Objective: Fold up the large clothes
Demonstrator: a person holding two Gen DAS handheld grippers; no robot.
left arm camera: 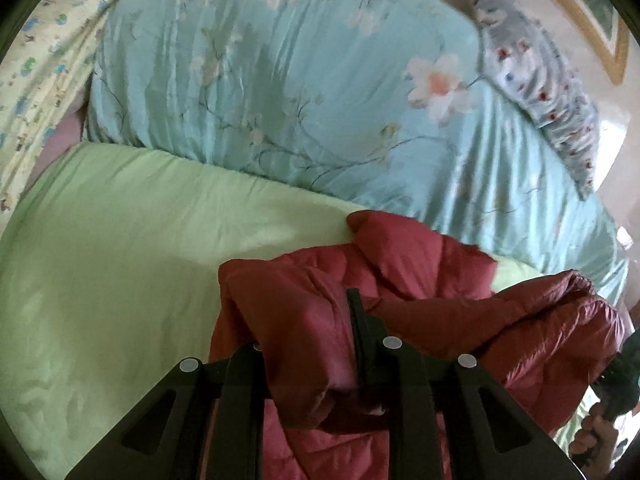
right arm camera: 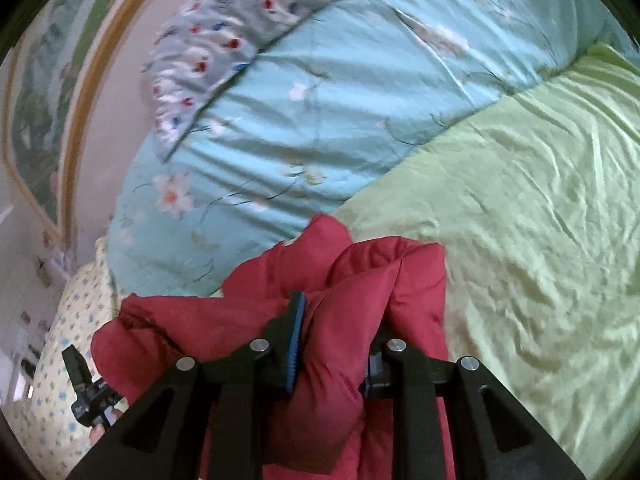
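We see both grippers clamped on a red padded jacket (left arm camera: 400, 280) bunched above a green bedsheet (left arm camera: 120, 248). The left gripper (left arm camera: 308, 340) pinches a thick fold between its fingers; the right gripper (right arm camera: 336, 340) likewise grips a puffed fold. Beyond lie a turquoise floral quilt (left arm camera: 280, 80) and, at its edge, a grey flowered pillow (right arm camera: 224, 40).

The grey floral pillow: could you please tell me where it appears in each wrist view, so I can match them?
Left wrist view: grey floral pillow lies upper right, on the teal floral quilt.
Right wrist view: grey floral pillow lies upper left, over the same teal floral quilt.
Shared landmark: the gold-framed picture beside it.
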